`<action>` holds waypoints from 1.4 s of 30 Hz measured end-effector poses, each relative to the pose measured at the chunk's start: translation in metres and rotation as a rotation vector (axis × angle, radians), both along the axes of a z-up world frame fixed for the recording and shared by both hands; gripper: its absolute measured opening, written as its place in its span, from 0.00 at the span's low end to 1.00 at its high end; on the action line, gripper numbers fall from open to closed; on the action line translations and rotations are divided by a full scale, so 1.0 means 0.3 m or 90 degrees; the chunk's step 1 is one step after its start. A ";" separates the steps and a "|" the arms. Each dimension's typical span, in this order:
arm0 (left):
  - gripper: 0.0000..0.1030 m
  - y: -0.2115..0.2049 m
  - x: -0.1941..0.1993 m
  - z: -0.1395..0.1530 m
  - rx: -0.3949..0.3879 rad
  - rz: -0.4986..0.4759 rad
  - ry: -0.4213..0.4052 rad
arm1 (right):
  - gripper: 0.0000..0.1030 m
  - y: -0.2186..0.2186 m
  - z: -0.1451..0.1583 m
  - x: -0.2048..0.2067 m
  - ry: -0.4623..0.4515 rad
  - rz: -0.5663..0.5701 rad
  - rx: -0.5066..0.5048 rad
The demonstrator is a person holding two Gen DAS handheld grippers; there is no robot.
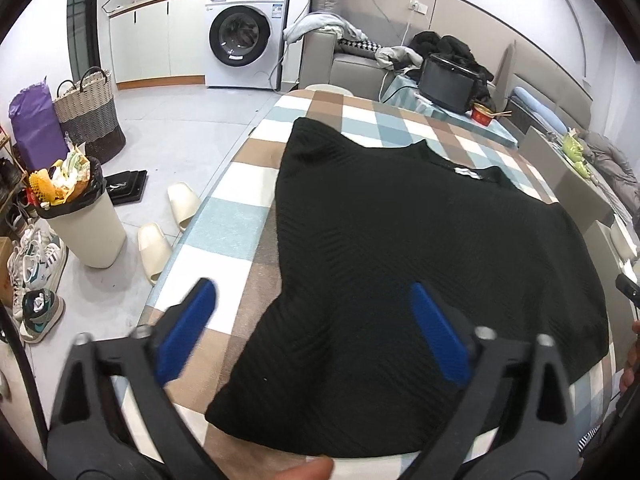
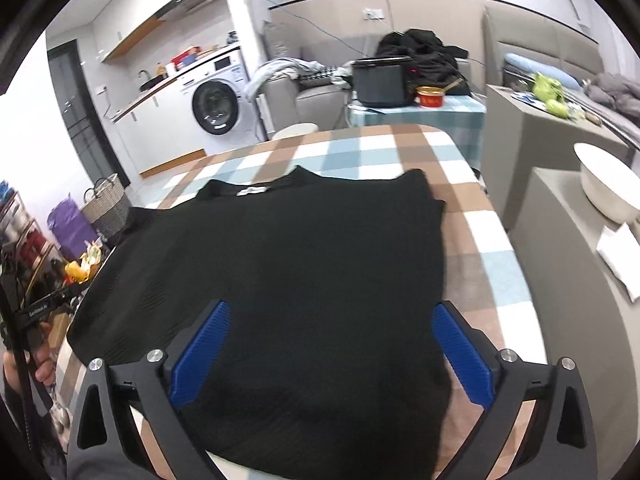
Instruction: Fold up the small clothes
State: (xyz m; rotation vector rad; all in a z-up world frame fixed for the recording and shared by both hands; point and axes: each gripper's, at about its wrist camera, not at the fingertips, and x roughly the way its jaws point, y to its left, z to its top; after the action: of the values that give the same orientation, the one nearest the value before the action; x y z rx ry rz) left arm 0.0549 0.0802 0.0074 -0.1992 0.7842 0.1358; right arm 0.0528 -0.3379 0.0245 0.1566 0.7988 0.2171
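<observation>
A black ribbed knit top (image 1: 400,248) lies spread flat on the checked tablecloth (image 1: 224,216), its neck with a white label (image 1: 467,173) at the far side. My left gripper (image 1: 312,292) is open and empty above the top's near left hem. In the right wrist view the same top (image 2: 288,264) covers the table (image 2: 480,264), label (image 2: 252,190) far away. My right gripper (image 2: 330,312) is open and empty above the near right part of the top. The left gripper's handle shows in the right wrist view (image 2: 40,312) at the left edge.
Left of the table on the floor stand a full waste bin (image 1: 86,220), slippers (image 1: 168,220), shoes and a woven basket (image 1: 90,116). A washing machine (image 1: 244,36) is at the back. A black pot (image 2: 382,80) and red bowl sit on a side table. Grey cabinets with a white bowl (image 2: 608,188) stand right.
</observation>
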 end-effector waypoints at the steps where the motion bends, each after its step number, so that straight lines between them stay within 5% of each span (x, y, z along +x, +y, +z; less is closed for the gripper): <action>1: 0.99 -0.009 -0.003 0.004 0.001 -0.003 -0.003 | 1.00 0.011 -0.001 -0.002 -0.001 0.006 -0.001; 9: 0.99 -0.058 -0.027 -0.004 -0.013 -0.023 0.008 | 1.00 0.133 -0.033 -0.017 0.013 0.054 -0.007; 24: 0.93 0.053 -0.188 -0.085 -0.107 0.041 0.022 | 1.00 0.277 -0.102 -0.003 0.054 0.102 0.037; 34: 0.84 -0.001 -0.100 -0.176 -0.035 0.015 0.074 | 1.00 0.250 -0.128 -0.008 0.068 0.091 0.046; 37: 0.69 -0.030 -0.064 -0.192 0.000 0.007 0.075 | 1.00 0.232 -0.135 -0.013 0.073 0.078 0.046; 39: 0.22 -0.040 -0.059 -0.184 -0.022 -0.018 0.055 | 1.00 0.220 -0.140 -0.012 0.078 0.068 0.047; 42: 0.16 -0.041 -0.055 -0.161 -0.043 -0.025 0.034 | 1.00 0.210 -0.143 -0.008 0.081 0.061 0.054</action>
State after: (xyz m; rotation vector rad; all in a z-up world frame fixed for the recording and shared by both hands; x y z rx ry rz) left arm 0.0384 0.0678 -0.0410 -0.2453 0.8460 0.0776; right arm 0.0503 -0.2748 -0.0183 0.2142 0.9254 0.3352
